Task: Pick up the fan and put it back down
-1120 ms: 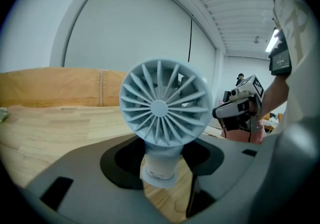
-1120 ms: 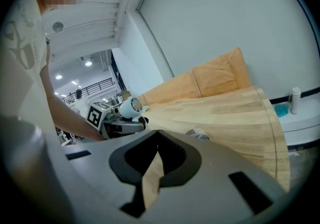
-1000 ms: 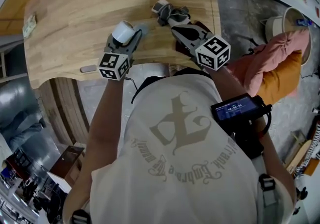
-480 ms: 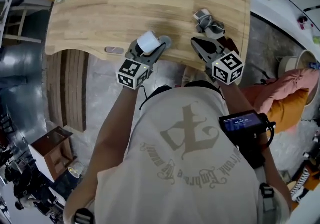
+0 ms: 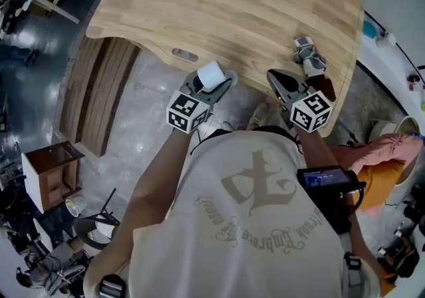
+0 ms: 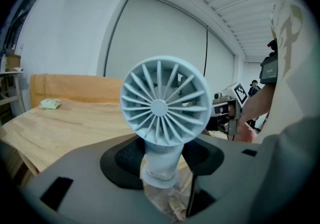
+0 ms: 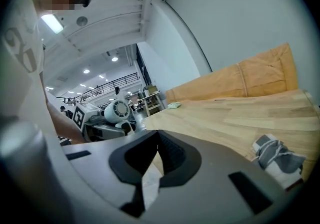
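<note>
The left gripper (image 6: 160, 160) is clamped on the handle of the small pale-blue handheld fan (image 6: 162, 101). The fan's round grille stands upright above the jaws, lifted off the wooden table (image 5: 232, 11) just past its near edge. The right gripper (image 7: 156, 140) has its jaws together with nothing between them. Beside it on the table lies what looks like a grey-and-white bundle (image 5: 309, 58).

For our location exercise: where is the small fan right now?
Head view, left of centre: the fan is clamped in the left gripper, at the wooden table's near edge.
</note>
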Motion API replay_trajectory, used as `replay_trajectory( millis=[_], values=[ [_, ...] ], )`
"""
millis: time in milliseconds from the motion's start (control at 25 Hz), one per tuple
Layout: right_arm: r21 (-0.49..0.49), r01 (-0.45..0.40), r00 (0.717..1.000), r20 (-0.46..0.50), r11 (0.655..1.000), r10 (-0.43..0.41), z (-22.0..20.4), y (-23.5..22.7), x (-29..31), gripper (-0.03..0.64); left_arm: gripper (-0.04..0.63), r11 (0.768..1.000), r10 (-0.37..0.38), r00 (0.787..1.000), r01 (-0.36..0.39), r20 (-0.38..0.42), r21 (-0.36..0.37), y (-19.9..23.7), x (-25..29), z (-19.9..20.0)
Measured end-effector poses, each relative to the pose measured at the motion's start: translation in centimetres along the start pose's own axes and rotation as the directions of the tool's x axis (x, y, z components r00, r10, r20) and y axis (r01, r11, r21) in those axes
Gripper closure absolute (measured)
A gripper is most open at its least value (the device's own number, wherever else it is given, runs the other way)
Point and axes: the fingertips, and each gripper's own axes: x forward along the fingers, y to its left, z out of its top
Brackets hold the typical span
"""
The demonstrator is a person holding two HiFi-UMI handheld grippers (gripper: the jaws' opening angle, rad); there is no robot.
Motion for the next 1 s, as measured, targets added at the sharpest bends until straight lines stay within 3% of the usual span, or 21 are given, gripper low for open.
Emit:
replay_trajectory(
  millis=[440,1000],
  values=[
    [-0.025,-0.101,0.993,-0.066,0.995,0.099,-2.0,6.0,3.6,0.603,0.364,0.991,0.104,0.994,-0.101,0.037,-0.085,1.4,-7.8,-3.4],
    [-0.049,-0.142,0.987,-0.086,0.989,0.138,-2.9,9.9,6.0,0.603,0.364,0.985,0.148,0.987,-0.142,0.062,-0.101,2.5,-12.3,-5.1]
  ],
)
